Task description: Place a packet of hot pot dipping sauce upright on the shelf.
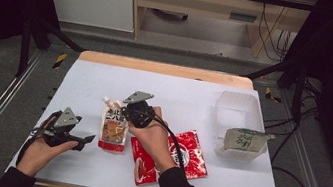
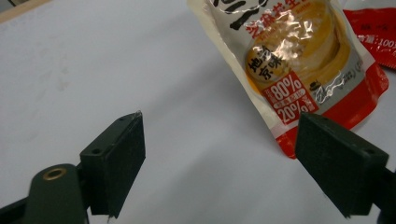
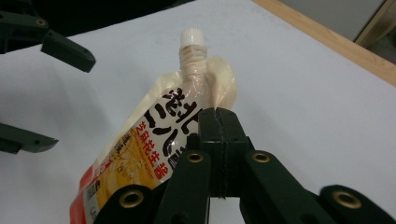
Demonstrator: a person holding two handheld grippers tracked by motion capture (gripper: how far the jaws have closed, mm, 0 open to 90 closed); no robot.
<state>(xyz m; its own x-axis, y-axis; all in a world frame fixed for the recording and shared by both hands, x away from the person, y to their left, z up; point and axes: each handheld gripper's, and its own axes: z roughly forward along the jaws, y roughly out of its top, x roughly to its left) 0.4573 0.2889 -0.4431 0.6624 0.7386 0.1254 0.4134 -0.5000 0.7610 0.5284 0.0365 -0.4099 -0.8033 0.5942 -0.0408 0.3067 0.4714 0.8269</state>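
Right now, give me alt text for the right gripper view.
The right gripper, jaws shut, pinches the top edge of a cream spouted pouch with a white cap, above a white table. The left gripper, jaws open, shows at the left edge.

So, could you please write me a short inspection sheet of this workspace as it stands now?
Surface: white table, wooden strip along the far edge.
Job's things: spouted sauce pouch, its top corner beside the cap pinched by the right claw; lower end near the table.
Clutter: red packet flat under the right forearm; clear tub at the right, with a green-and-white packet leaning at its near end.
Grippers: left claw open, nothing between its jaws, near the pouch's lower end; right claw shut on the pouch.
Cables: black cable trailing from the right claw.
Surroundings: dark frame rails, wooden furniture behind.
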